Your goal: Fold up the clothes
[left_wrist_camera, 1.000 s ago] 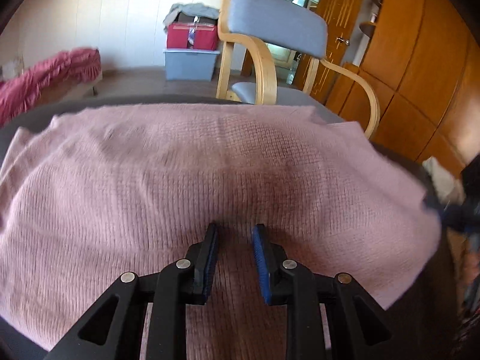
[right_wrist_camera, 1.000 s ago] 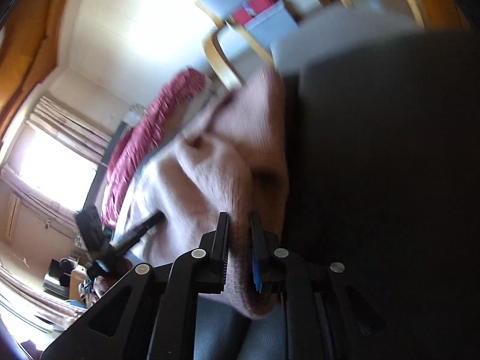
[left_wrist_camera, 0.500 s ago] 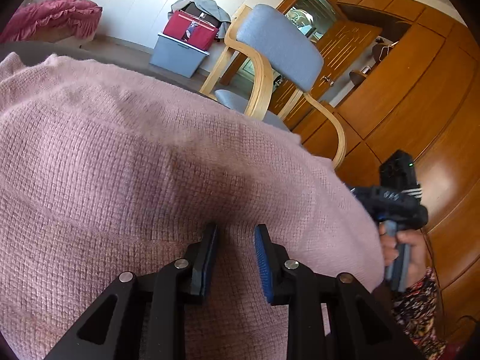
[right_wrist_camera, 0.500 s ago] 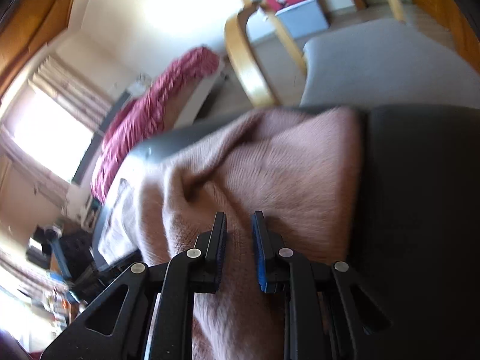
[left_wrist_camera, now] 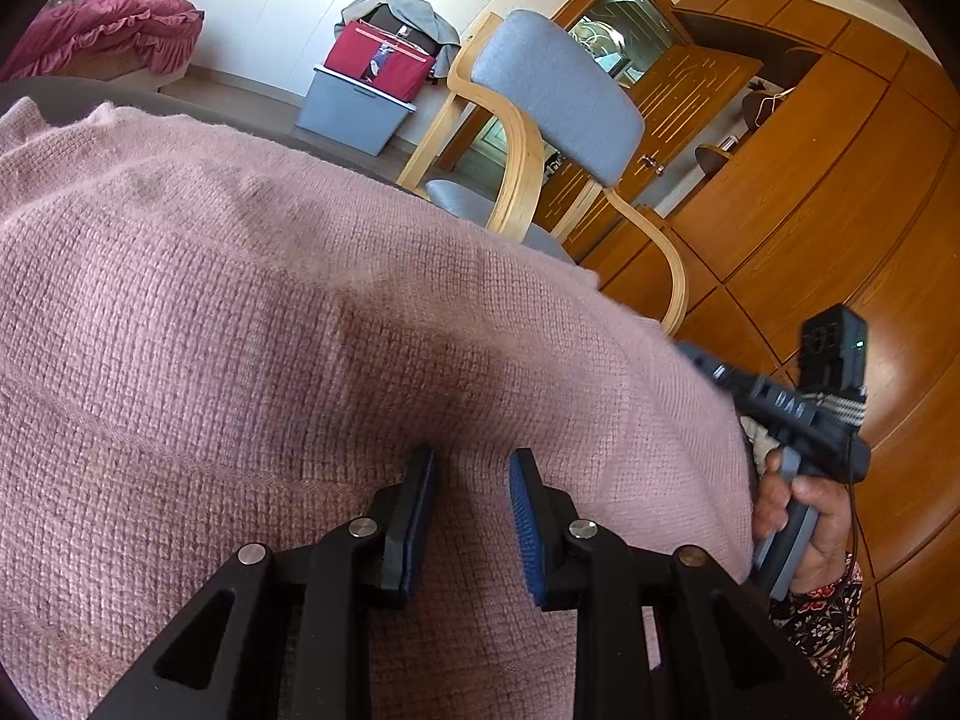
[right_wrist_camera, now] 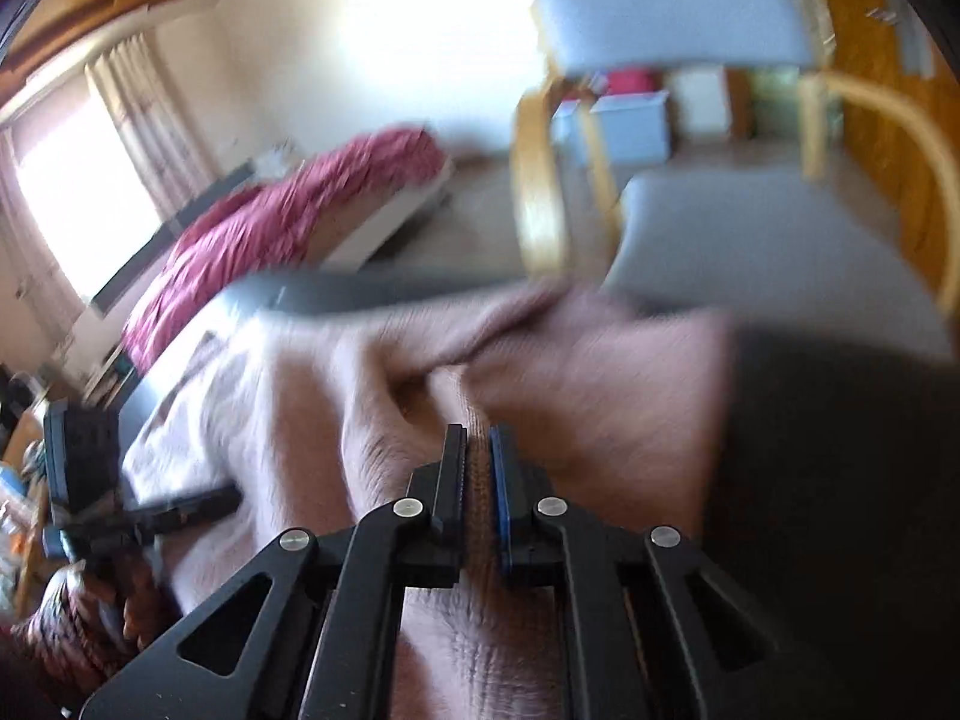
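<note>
A pink knitted sweater point(left_wrist_camera: 300, 300) lies bunched on a dark table point(right_wrist_camera: 840, 480) and fills most of the left wrist view. My left gripper point(left_wrist_camera: 471, 462) grips a thick fold of it, and the knit fills the gap between its pads. My right gripper point(right_wrist_camera: 477, 438) holds the sweater point(right_wrist_camera: 300, 396) at its right side; its jaws are closing, with a thin ridge of knit pinched between the pads. In the left wrist view a hand point(left_wrist_camera: 804, 510) grips the right gripper's handle past the sweater's right edge. The right wrist view is blurred.
A wooden chair with grey cushions point(left_wrist_camera: 558, 96) stands just beyond the table's far edge point(right_wrist_camera: 750, 222). Wooden cupboards point(left_wrist_camera: 840, 180) line the right. Storage bins point(left_wrist_camera: 354, 108) sit by the far wall. A bed with a red cover point(right_wrist_camera: 288, 204) is at the left.
The right gripper swung across with the sweater's edge, rolled, and its jaws narrowed on the knit. The left gripper tilted and kept its hold. The right hand came into the left wrist view.
</note>
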The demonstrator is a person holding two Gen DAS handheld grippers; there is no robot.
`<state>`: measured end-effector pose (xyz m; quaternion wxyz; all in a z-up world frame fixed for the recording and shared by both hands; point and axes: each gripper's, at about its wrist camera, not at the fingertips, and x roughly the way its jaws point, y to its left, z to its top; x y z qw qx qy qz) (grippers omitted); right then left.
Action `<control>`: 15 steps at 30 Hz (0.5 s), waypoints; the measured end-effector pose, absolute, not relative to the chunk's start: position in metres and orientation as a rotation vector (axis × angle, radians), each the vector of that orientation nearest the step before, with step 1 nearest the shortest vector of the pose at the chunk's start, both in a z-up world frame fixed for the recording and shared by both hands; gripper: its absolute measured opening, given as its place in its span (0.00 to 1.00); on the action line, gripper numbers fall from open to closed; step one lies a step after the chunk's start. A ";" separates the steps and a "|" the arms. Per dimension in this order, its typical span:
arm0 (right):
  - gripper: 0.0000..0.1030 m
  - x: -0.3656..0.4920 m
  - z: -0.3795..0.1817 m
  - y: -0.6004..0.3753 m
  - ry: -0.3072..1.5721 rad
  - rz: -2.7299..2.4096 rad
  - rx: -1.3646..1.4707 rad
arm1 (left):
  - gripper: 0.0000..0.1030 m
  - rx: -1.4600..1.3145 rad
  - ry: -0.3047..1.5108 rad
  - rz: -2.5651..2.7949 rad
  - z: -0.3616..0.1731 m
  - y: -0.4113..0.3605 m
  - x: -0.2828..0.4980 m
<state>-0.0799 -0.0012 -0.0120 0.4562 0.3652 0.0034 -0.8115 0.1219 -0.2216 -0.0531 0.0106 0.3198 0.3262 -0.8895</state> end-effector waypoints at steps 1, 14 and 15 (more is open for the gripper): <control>0.07 -0.083 -0.006 0.004 -0.016 -2.057 0.875 | 0.24 0.998 1.019 -2.776 -0.053 -0.222 0.124; 0.11 -0.094 -0.016 0.038 -0.186 -2.117 0.883 | 0.24 0.995 1.024 -2.778 -0.056 -0.222 0.122; 0.11 -0.085 -0.010 0.032 -0.157 -2.073 0.845 | 0.24 0.996 1.024 -2.778 -0.056 -0.222 0.121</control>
